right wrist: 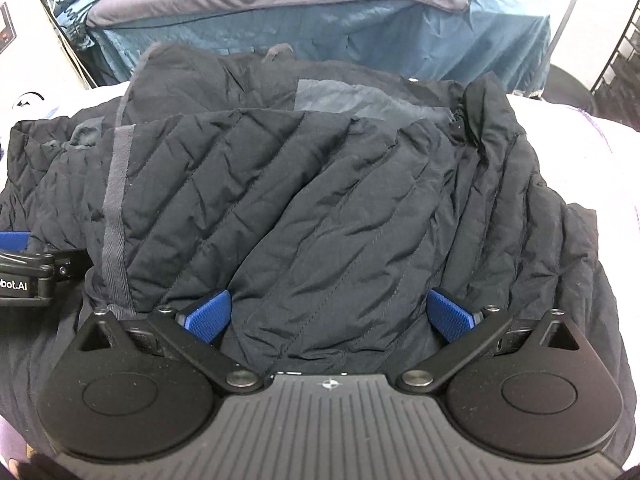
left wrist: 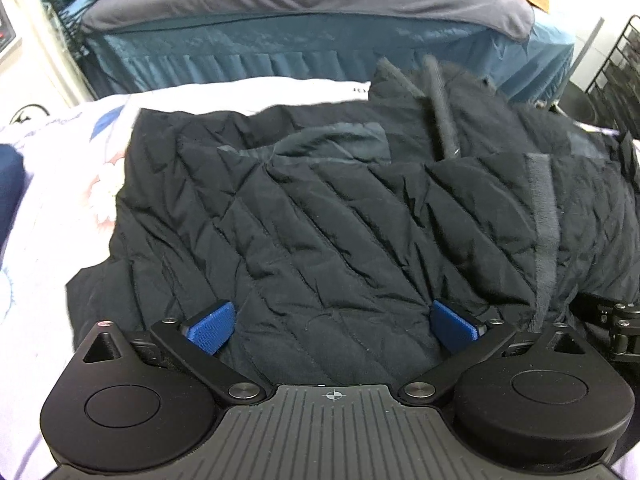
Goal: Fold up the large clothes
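- Black quilted jacket lay bunched on a pale floral sheet; its lower hem was hidden beneath both gripper bodies, so whether any fabric was pinched could not be told.
- The left gripper stood with jaws wide, blue pads resting at the padding.
- The right gripper likewise gaped wide over a fold.
- Bare sheet lay left of the jacket; a blue-skirted bed stood close behind.
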Available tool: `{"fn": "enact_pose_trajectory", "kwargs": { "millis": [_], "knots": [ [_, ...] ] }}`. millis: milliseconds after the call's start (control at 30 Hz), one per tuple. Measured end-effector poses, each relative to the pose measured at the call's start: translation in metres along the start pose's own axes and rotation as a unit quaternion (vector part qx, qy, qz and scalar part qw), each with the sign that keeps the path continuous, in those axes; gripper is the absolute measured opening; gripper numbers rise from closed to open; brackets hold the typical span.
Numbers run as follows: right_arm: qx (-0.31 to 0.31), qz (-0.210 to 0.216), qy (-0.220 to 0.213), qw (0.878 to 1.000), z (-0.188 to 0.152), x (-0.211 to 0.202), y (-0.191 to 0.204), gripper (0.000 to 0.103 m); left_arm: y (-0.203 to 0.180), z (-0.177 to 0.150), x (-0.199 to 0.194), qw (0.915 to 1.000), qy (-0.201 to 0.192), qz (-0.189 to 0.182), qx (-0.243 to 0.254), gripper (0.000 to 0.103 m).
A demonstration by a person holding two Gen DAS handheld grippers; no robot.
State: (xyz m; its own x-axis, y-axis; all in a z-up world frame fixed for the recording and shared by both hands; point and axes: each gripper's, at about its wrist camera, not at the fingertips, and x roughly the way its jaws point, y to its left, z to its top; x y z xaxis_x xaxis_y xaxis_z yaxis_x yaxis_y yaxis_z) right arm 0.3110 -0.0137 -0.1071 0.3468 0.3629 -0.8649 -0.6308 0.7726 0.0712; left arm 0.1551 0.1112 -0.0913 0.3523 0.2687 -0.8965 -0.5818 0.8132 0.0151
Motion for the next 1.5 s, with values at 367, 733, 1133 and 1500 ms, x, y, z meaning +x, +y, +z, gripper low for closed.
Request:
{"fn": "enact_pose_trajectory", "kwargs": {
  "millis": [367,733,1133,1500],
  "knots": [
    [0.077,0.004,-0.096,0.992,-0.045,-0.092,-0.059,0.103,-0.079,-0.067,-0.071,0.9689,-0.108,-0.048,0.217,0.103],
    [0.254,0.014,-0.05,0.966,-0.13,-0.117,-0.161,0.103,-0.099,-0.033,-0.037,0.9451,-0.117,0.018,0.304,0.103],
    [0.308,0.107,-0.048,0.944,-0.142,-0.103,-0.154,0.103,-0.093,0.014,0.032,0.981,0.005,-0.025,0.193,0.103],
    [0.458,0.216,-0.072,0.859,-0.135,-0.039,-0.187,0.103,-0.073,0.001,-0.045,0.9715,-0.125,-0.043,0.197,0.103]
  ]
}}
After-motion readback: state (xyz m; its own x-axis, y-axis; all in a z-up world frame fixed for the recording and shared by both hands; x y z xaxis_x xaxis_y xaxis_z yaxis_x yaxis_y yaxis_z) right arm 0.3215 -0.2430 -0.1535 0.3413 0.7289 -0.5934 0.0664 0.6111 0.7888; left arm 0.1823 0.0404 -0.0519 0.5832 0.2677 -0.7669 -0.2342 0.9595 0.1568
